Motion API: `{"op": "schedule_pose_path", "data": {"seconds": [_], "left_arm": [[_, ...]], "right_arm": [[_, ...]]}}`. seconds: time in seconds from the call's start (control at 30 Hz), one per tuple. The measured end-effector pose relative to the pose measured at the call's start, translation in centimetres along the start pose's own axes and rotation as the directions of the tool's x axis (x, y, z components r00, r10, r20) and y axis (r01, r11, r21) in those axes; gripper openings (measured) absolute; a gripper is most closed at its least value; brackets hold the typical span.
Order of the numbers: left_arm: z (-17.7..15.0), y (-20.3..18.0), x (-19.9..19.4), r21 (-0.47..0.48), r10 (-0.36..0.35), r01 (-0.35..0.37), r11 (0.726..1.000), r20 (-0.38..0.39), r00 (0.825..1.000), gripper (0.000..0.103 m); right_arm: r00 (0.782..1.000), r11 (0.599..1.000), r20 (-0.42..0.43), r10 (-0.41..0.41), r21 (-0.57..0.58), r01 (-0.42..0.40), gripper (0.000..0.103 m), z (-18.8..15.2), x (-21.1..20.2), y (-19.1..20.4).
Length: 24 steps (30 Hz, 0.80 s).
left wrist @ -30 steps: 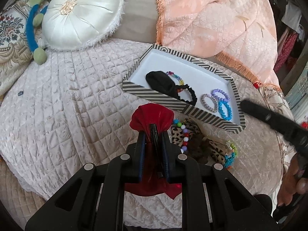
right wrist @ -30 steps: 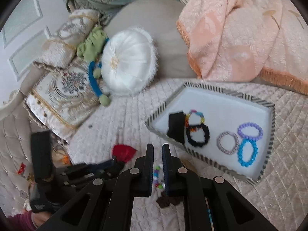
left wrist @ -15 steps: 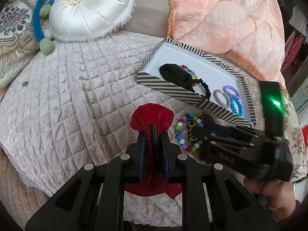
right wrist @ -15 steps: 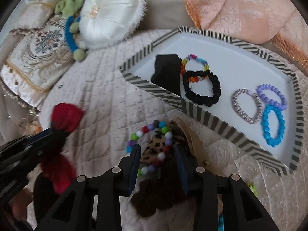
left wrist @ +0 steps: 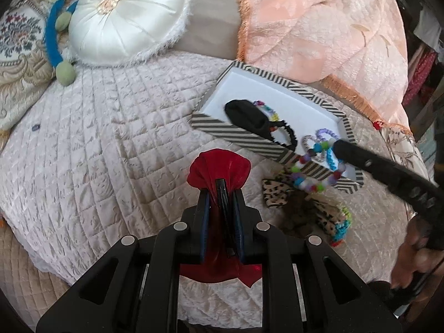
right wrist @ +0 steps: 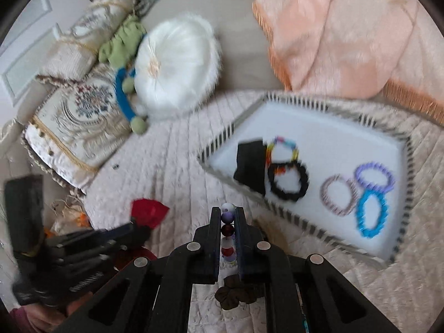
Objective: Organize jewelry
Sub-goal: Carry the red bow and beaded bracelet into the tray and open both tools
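My left gripper (left wrist: 221, 194) is shut on a red scrunchie (left wrist: 219, 168), held over the quilted bed. My right gripper (right wrist: 227, 216) is shut on a multicoloured bead bracelet (right wrist: 227, 230); in the left wrist view the bracelet (left wrist: 316, 169) hangs from the right gripper (left wrist: 337, 147) over the near rim of the striped tray (left wrist: 241, 136). The tray (right wrist: 327, 138) holds a black pouch (right wrist: 249, 169), a black scrunchie (right wrist: 288, 181), a rainbow bracelet (right wrist: 283, 145), and grey, purple and blue bracelets (right wrist: 370, 213).
A leopard-print scrunchie (left wrist: 277, 191), a brown scrunchie (right wrist: 236, 294) and a bright bead bracelet (left wrist: 341, 224) lie on the quilt by the tray. A white round cushion (left wrist: 130, 14), embroidered pillows (right wrist: 75, 119) and a peach blanket (left wrist: 319, 27) sit behind.
My right gripper has shut on the bead bracelet and lifted it off the quilt toward the tray's near rim. The left gripper still holds the red scrunchie, barely moved.
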<state>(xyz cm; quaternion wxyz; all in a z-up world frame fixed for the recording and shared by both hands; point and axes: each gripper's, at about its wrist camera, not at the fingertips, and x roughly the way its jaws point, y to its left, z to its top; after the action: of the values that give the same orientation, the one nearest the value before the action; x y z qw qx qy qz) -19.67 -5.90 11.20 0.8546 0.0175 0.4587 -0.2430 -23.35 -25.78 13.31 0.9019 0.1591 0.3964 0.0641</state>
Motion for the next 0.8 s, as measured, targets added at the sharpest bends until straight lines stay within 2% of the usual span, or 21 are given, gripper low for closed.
{"op": "schedule_pose_path", "data": {"seconds": [0.33, 0.8], "left_arm": [[1.1, -3.2, -1.2, 0.076, 0.007, -0.01, 0.997, 0.039, 0.999, 0.015], [2.8, -6.4, -1.4, 0.158, 0.016, -0.028, 0.987, 0.077, 0.997, 0.015]], "right_arm": [[0.995, 1.0, 0.093, -0.023, -0.013, 0.024, 0.008, 1.3, -5.5, 0.0], [0.991, 0.997, 0.112, -0.071, -0.002, 0.071, 0.008, 1.0, -8.0, -2.3]]}}
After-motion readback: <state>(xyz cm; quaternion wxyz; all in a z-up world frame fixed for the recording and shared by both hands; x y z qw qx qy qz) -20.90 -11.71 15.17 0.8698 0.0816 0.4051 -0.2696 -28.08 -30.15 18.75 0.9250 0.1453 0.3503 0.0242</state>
